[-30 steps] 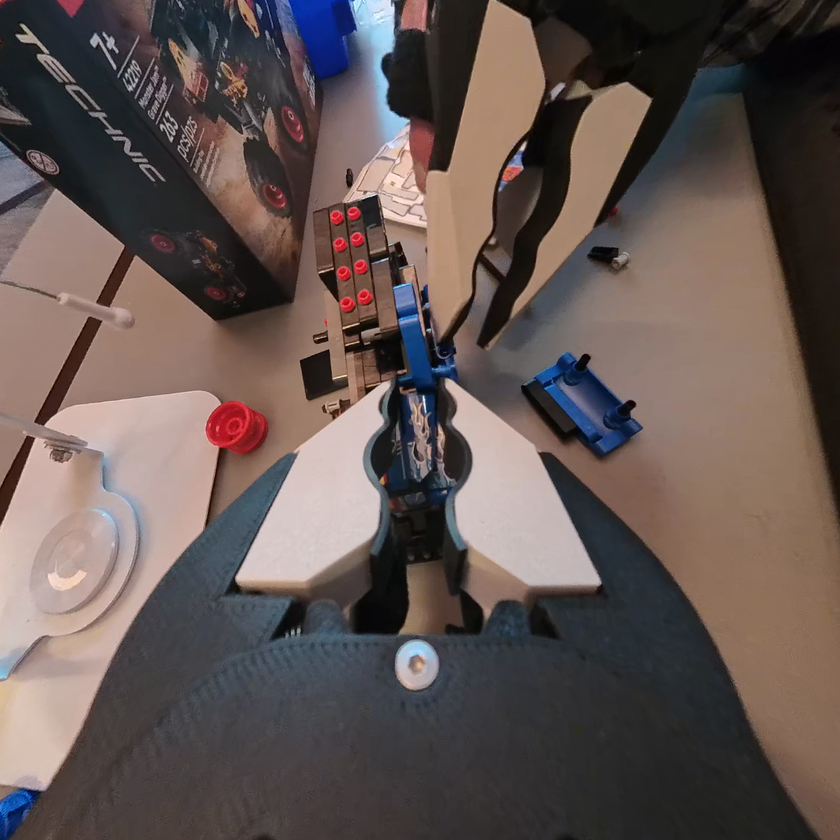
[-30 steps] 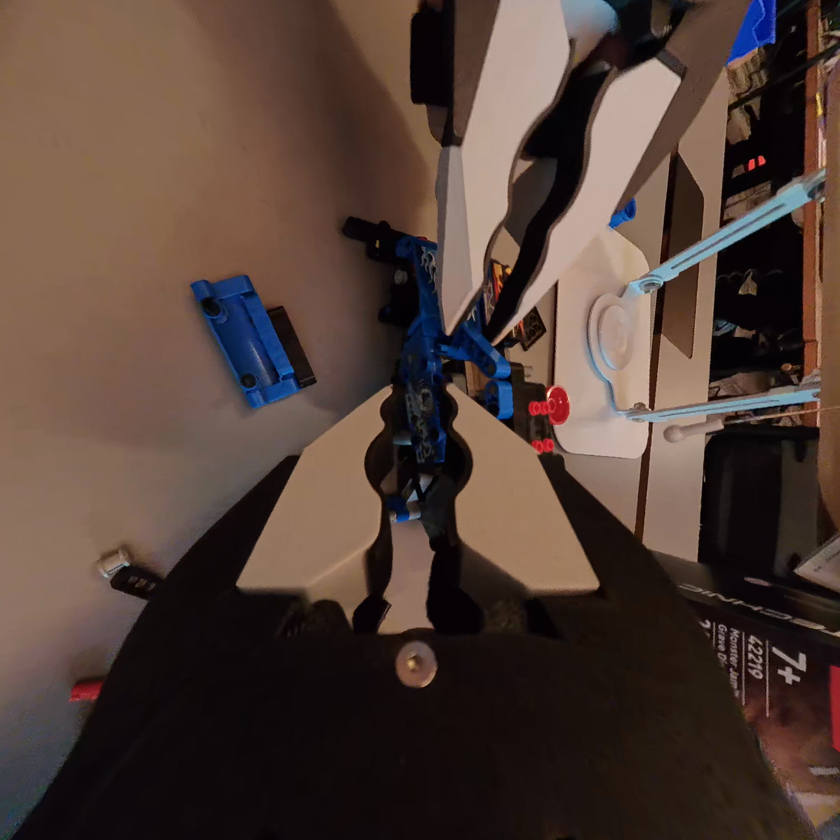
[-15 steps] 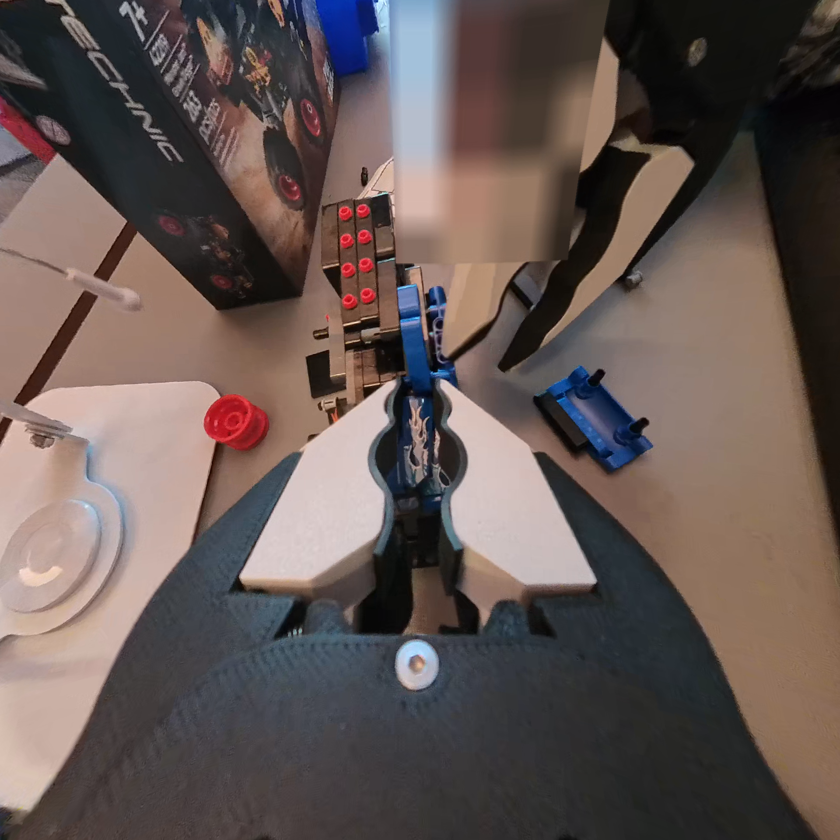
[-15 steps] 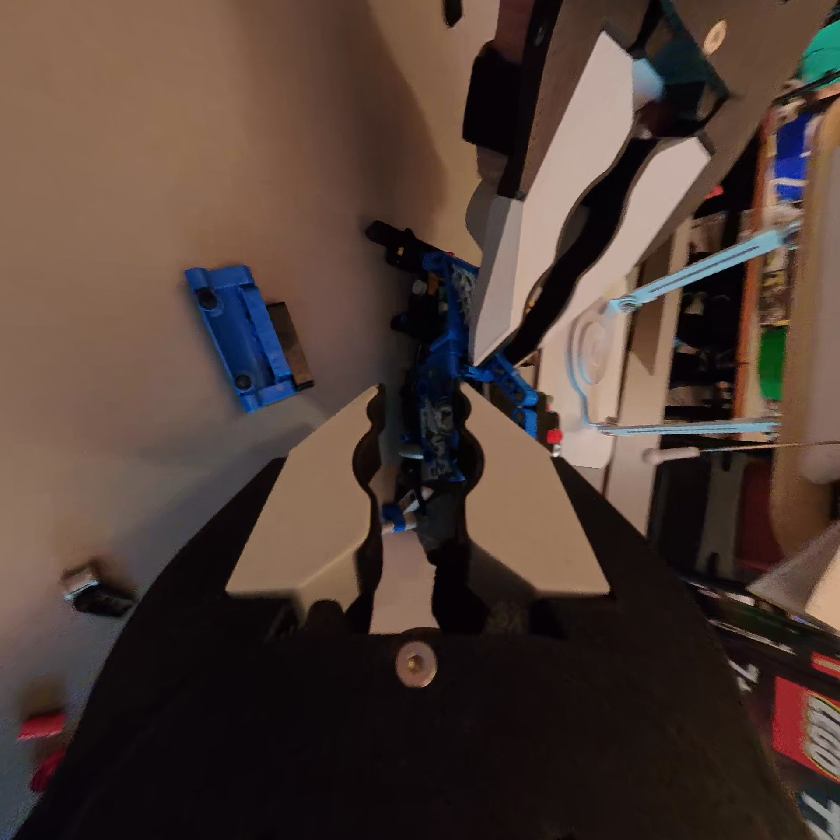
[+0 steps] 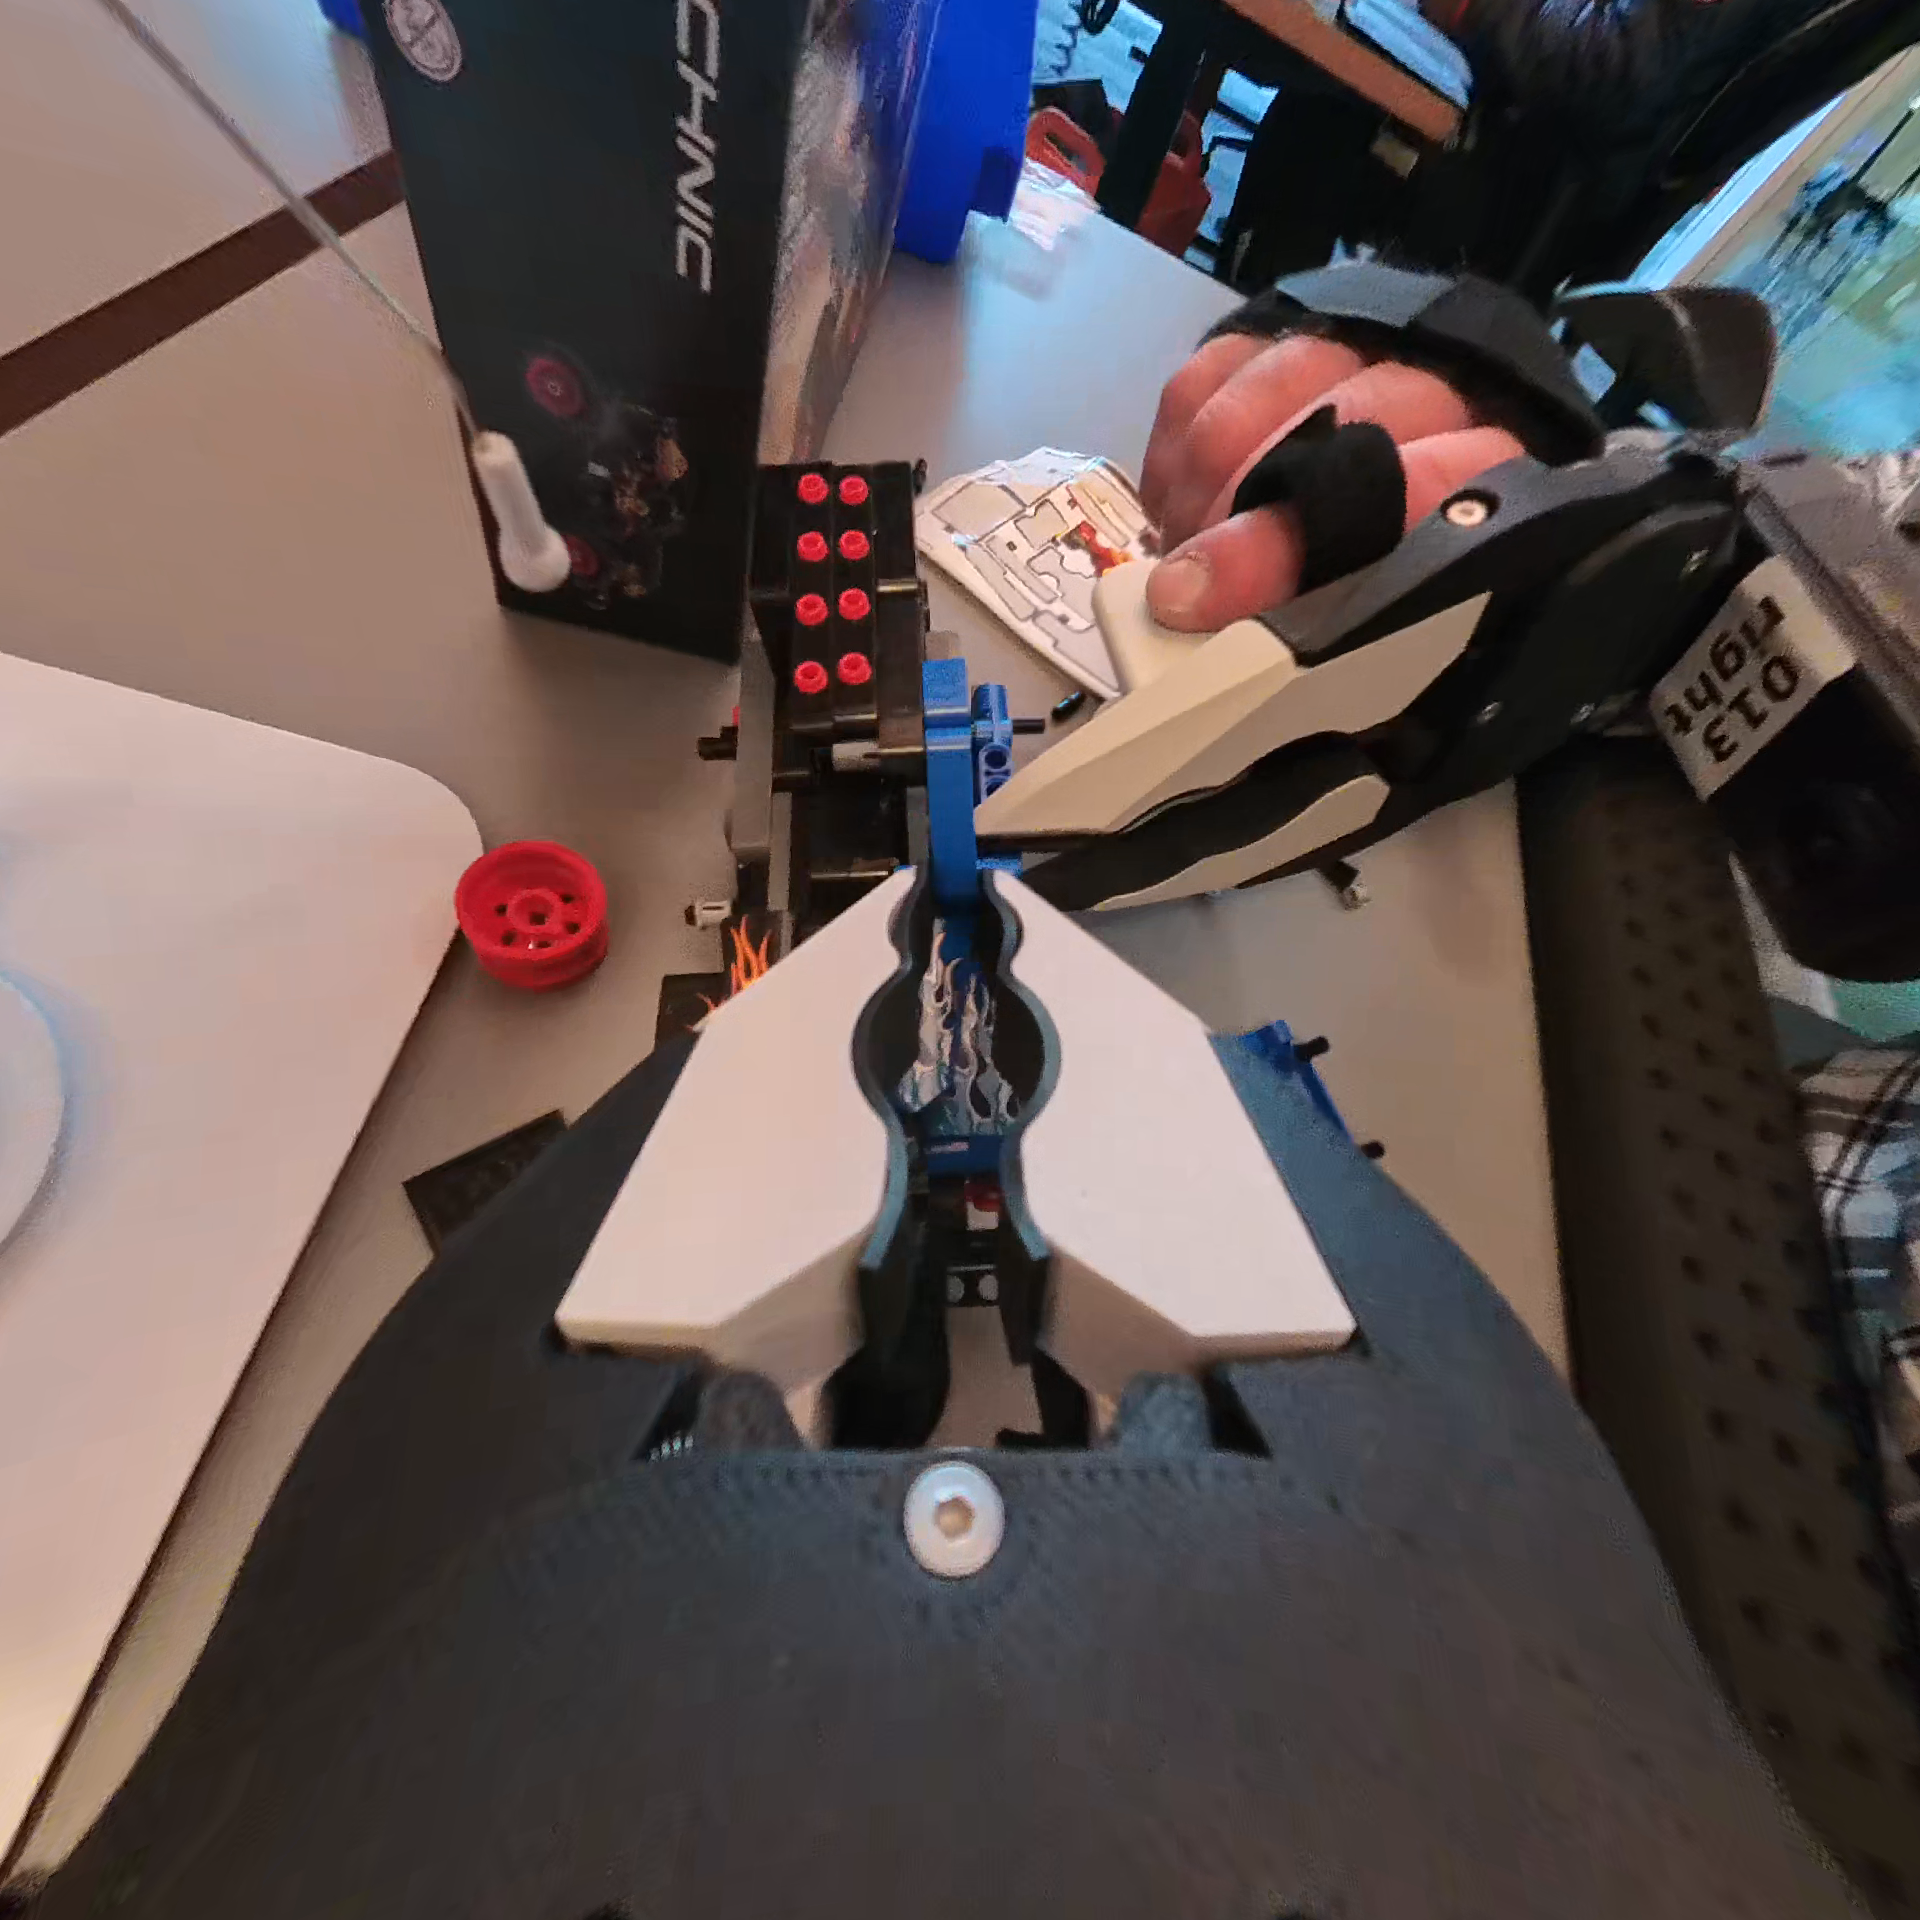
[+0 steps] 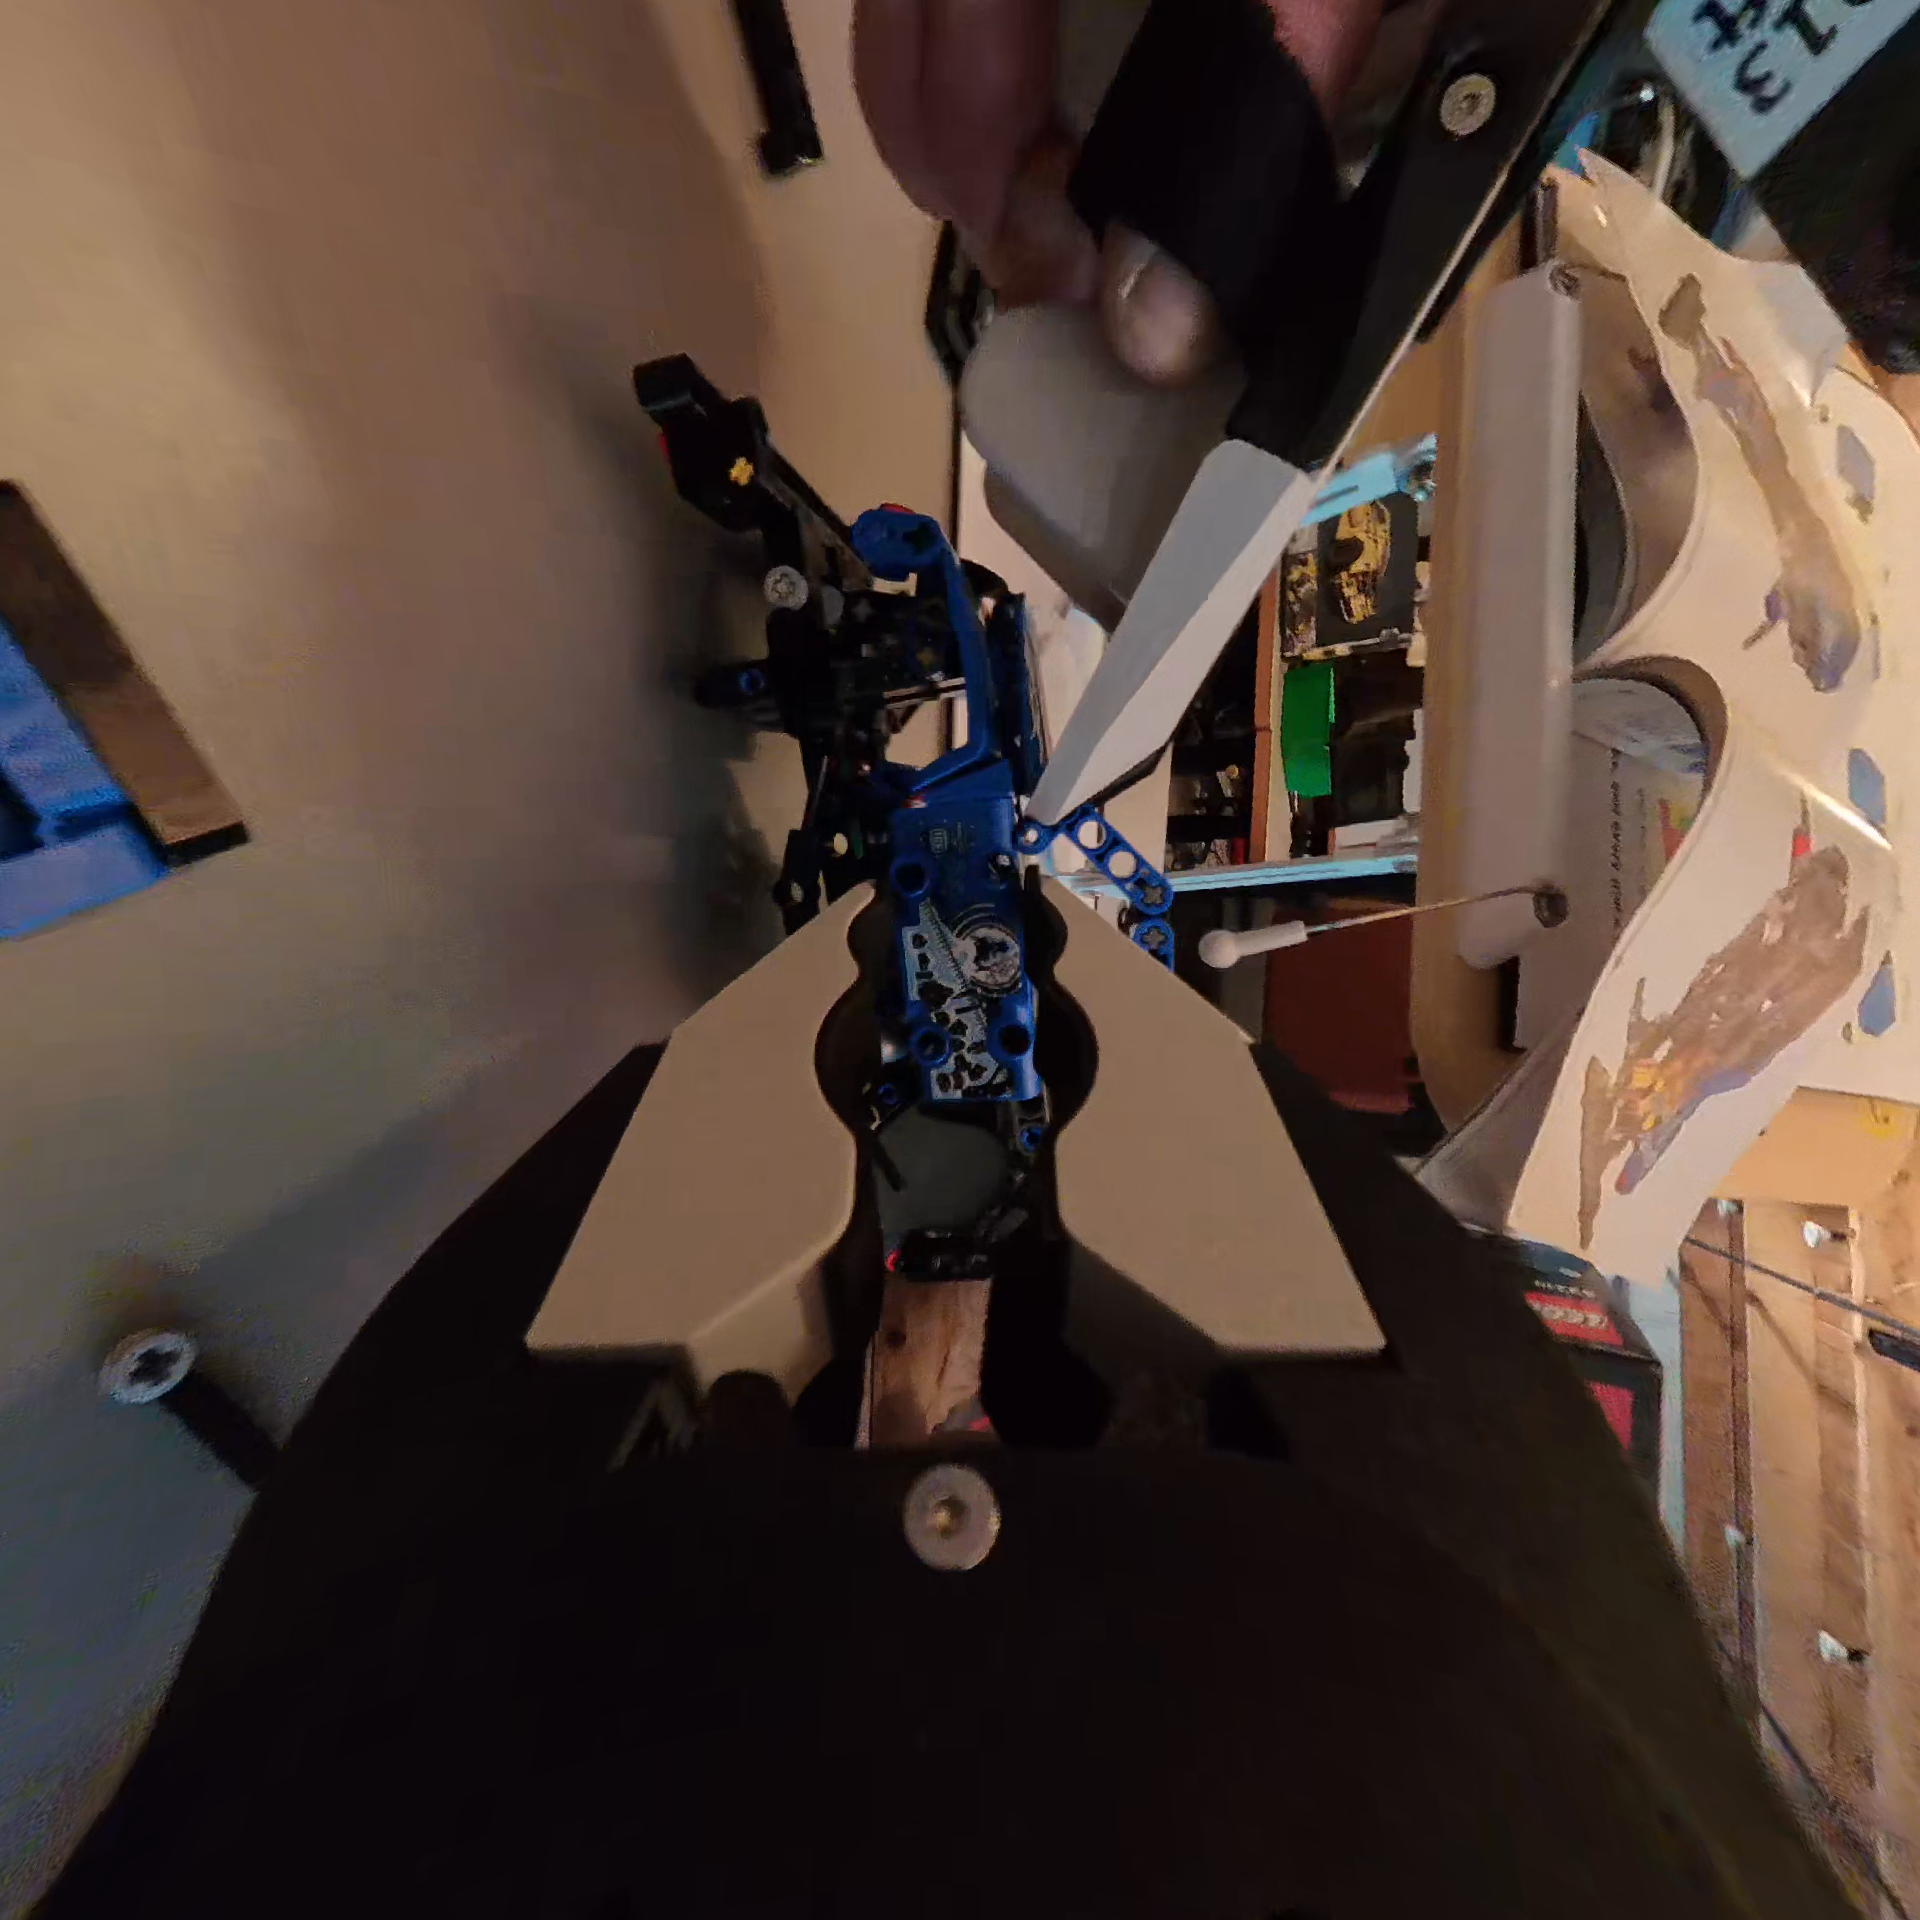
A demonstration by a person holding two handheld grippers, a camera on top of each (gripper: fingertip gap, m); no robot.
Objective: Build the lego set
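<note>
The lego model is a black chassis with red pins (image 5: pixel 831 582) and an upright blue panel with a flame sticker (image 5: pixel 951 790). My left gripper (image 5: pixel 956 883) is shut on that blue panel. My right gripper (image 5: pixel 1013 852) reaches in from the right, and its tips meet the same blue part. In the right wrist view my right gripper (image 6: pixel 956 894) is shut on a blue stickered panel (image 6: pixel 966 997) of the model (image 6: pixel 831 665). The left gripper (image 6: pixel 1039 810) touches a thin blue beam (image 6: pixel 1101 862) from the upper right.
A red wheel hub (image 5: pixel 532 914) lies left of the model, by a white board (image 5: pixel 208 935). The dark set box (image 5: pixel 623 260) stands behind, and a sticker sheet (image 5: pixel 1029 530) lies beside it. A loose blue panel part (image 6: pixel 52 790) and a grey-headed black pin (image 6: pixel 156 1371) lie on the table (image 5: pixel 260 520). Left and right tips are no more than a few centimetres apart. The left tips stand about 10 cm off the red wheel hub (image 5: pixel 532 914).
Both grippers kept hold of the model. The right gripper swung from the far side round to the right and lower. The model turned with them, and both cameras tilted.
</note>
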